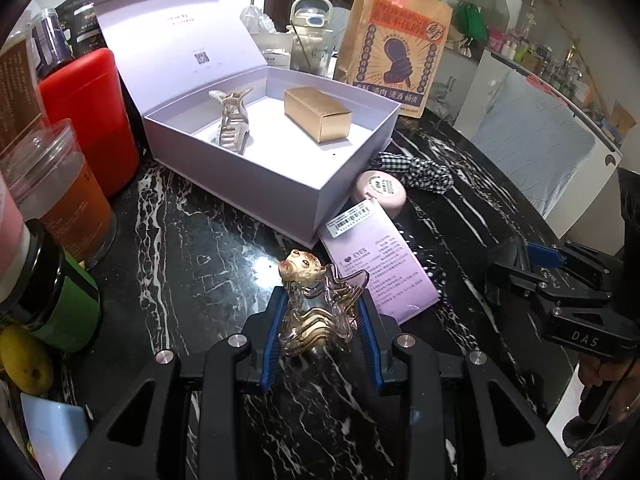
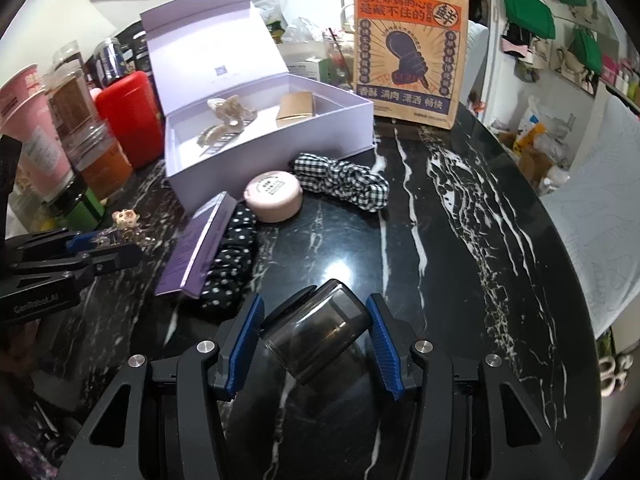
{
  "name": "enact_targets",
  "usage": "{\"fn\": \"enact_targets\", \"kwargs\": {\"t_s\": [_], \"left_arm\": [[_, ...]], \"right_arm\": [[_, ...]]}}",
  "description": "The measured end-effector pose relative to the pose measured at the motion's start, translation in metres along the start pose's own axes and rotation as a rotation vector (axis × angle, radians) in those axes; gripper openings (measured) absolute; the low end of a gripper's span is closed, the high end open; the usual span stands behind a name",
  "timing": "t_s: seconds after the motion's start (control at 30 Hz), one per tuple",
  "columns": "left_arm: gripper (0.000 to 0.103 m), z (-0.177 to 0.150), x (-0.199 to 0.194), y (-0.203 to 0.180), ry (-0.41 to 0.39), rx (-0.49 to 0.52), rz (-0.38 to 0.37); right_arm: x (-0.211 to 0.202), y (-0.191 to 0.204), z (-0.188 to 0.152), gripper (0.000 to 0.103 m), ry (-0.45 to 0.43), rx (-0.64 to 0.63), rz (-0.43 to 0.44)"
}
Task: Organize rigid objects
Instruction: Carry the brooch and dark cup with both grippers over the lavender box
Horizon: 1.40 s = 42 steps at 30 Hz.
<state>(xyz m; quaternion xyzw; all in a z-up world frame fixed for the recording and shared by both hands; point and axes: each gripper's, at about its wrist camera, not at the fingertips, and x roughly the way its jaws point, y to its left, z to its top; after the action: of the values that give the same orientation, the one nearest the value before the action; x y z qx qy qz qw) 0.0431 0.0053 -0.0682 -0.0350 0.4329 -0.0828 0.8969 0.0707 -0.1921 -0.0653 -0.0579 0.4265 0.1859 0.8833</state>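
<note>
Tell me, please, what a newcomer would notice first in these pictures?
Probably the open lilac box in the middle of the black marble table, with a hair claw and a gold carton inside. Next, the left gripper shut on a clear hair clip, and the right gripper shut on a smoky jar.

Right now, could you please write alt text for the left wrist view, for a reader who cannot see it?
The left gripper holds a clear, wavy hair claw clip with a cream figurine on top, above a black marble table. Behind it, an open lavender box contains a beige claw clip and a gold carton. The right gripper shows at the right edge.
</note>
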Motion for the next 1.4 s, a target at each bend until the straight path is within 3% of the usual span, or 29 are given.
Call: {"fn": "enact_targets", "kwargs": {"t_s": [0.57,1.0,1.4], "left_arm": [[0.034,0.004,-0.032,-0.02,-0.077,0.057,-0.035],[0.034,0.036,-0.033,-0.029,-0.107,0.114,-0.062],[0.034,0.07,-0.027,-0.028,-0.133,0.158,-0.038]], "right_arm": [[-0.037,0.031,0.006,0.052,-0.083,-0.073,0.045],[-0.044,0.03,0.032,0.052,-0.123,-0.087,0.059],[-0.041,0.027,0.066,0.052,-0.148,-0.122,0.067]]}}
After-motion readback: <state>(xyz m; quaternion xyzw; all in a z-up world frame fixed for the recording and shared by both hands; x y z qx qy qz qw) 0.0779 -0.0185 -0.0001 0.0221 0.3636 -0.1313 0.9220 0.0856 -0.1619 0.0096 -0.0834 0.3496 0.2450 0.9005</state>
